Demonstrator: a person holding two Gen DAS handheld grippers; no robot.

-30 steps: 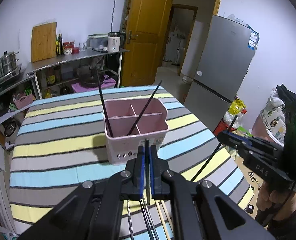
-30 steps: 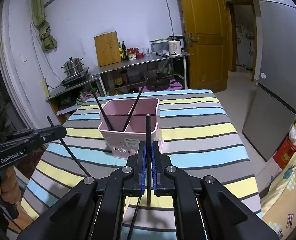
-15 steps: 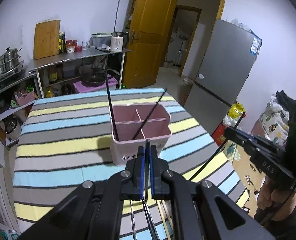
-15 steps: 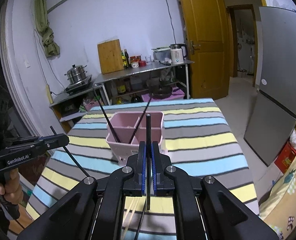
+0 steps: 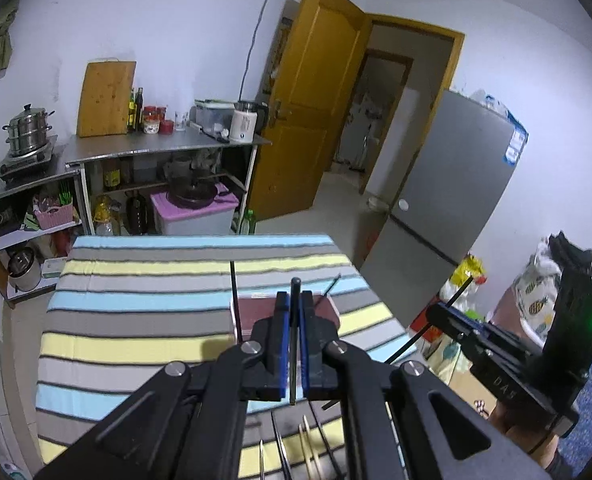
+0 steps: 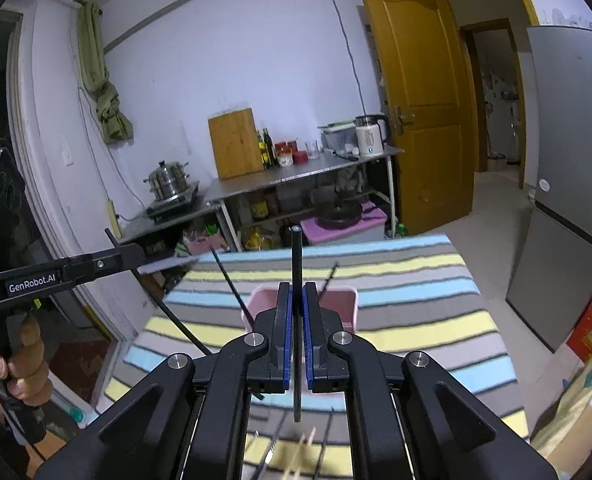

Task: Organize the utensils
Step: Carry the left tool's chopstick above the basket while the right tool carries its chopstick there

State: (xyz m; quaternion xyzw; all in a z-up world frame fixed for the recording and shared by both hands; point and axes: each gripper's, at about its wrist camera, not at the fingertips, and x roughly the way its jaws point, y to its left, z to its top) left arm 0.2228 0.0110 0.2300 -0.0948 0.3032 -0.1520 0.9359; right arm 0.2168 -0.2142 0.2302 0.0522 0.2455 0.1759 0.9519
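Above striped cloth (image 6: pixel 408 280), "GenRobot.AI" left tongs (image 6: pixel 146 254) and right tongs (image 6: pixel 295 296) each pinch a black chopstick (image 6: pixel 295 264).

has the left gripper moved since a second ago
Yes. The left gripper has risen: the pink holder now sits lower and mostly hidden behind its fingers, which stay clamped on a black chopstick.
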